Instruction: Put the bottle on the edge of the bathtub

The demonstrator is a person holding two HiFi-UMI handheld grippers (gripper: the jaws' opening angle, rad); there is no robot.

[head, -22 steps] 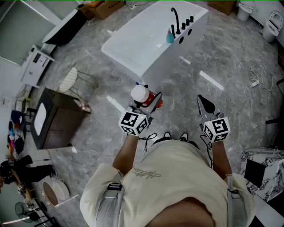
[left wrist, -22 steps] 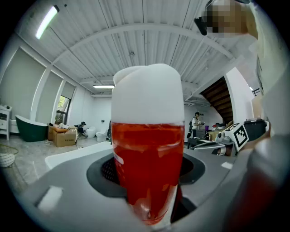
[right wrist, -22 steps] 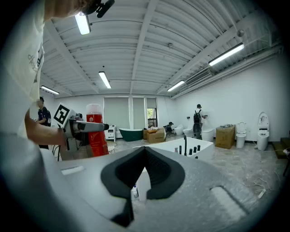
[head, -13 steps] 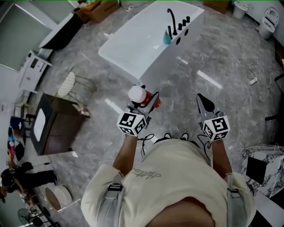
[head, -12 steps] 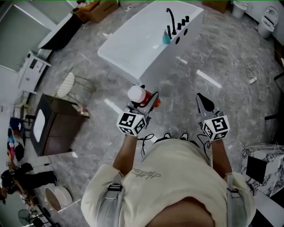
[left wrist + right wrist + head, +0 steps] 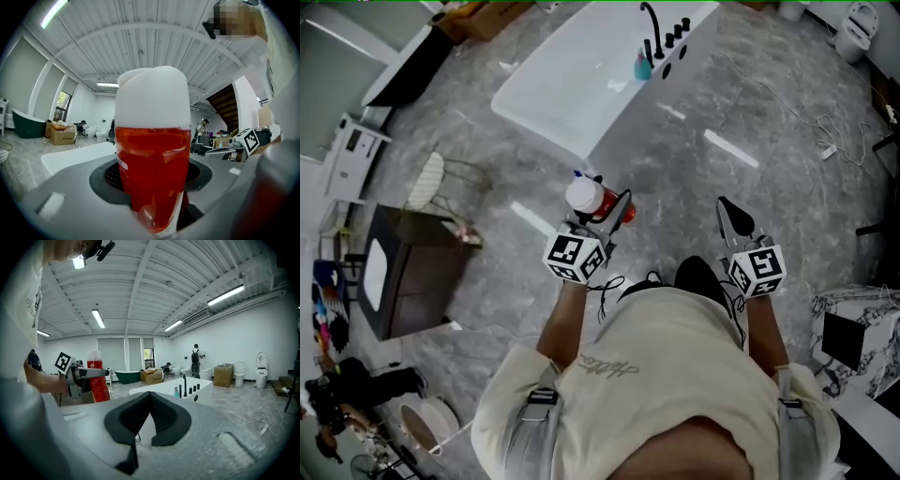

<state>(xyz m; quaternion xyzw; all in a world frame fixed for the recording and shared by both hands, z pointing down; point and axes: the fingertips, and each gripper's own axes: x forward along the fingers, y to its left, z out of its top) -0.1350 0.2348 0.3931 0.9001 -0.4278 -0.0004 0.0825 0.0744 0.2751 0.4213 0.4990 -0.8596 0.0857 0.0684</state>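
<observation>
Between the jaws of the left gripper (image 6: 605,214), upright over the floor and well short of the bathtub (image 6: 581,75), the bottle (image 6: 584,196) is clamped round its red body below the white cap. It looks like smooth, stiff plastic, nearly full: probably fairly heavy and apt to slip, so a mid-body hold suits it. Off to the side, the right gripper (image 6: 734,220) is closed on nothing

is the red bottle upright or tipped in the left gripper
Upright. In the right gripper view the red bottle stands vertical in the left gripper, white cap on top.
</observation>
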